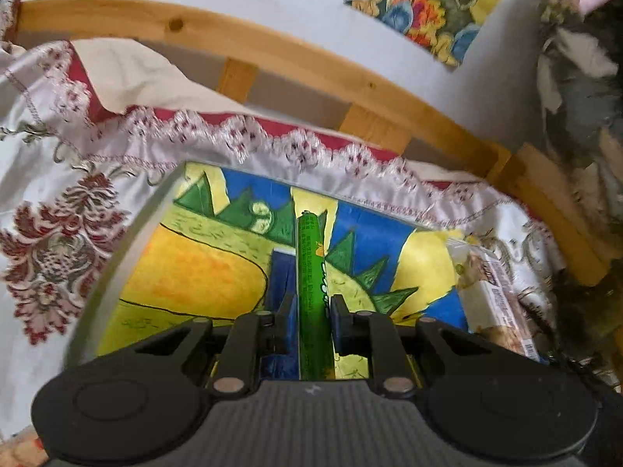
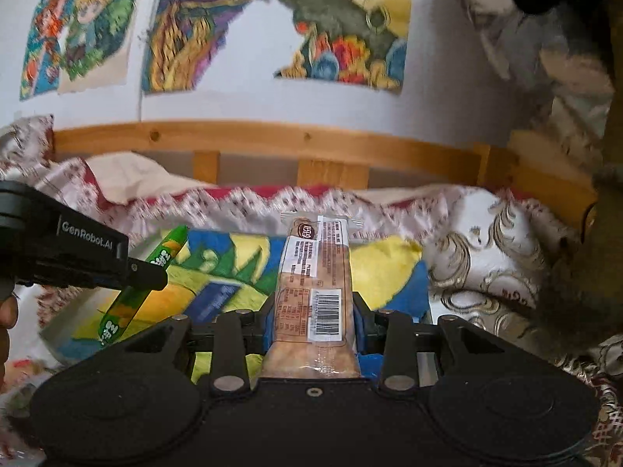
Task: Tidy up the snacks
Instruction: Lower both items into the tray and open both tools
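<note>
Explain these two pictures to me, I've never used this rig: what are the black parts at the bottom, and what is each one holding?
Each picture comes from a camera on a hand-held gripper, looking along its two fingers. A person carries one per hand; there is no robot arm. The left gripper is shut on a thin green snack stick. The right gripper is shut on a clear-wrapped pastry bar with a barcode. Both hang over a colourful painted tray lying on an embroidered cloth, with a wooden rail behind.
</note>
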`<state>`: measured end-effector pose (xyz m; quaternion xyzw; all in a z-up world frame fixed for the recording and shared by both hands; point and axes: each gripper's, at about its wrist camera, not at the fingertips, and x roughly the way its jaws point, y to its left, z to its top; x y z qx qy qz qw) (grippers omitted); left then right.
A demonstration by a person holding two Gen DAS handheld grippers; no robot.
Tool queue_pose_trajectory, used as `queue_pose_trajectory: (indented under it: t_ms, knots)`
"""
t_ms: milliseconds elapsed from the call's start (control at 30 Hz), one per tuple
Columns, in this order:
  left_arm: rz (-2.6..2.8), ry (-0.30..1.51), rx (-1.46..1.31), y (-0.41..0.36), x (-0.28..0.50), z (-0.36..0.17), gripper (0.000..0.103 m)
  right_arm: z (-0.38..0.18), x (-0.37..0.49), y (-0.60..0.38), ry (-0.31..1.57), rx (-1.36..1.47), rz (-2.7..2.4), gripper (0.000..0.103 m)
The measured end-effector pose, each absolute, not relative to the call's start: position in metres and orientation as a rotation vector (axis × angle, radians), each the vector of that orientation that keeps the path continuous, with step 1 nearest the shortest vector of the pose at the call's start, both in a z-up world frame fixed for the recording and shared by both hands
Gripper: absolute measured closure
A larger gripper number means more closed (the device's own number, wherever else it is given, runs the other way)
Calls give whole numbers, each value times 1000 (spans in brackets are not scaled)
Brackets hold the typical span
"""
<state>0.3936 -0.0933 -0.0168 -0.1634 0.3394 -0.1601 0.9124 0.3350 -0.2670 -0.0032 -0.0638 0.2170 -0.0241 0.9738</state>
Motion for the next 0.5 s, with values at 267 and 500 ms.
queue_pose_trajectory:
  t_ms: [267,500]
  knots:
    - [-308,776,-273,-114,403,-39,84,-27,348,-272,519,-178,-86,65]
    - [-303,793,-255,-117,403,-40,57,-41,357,-274,580,-179,-101,61]
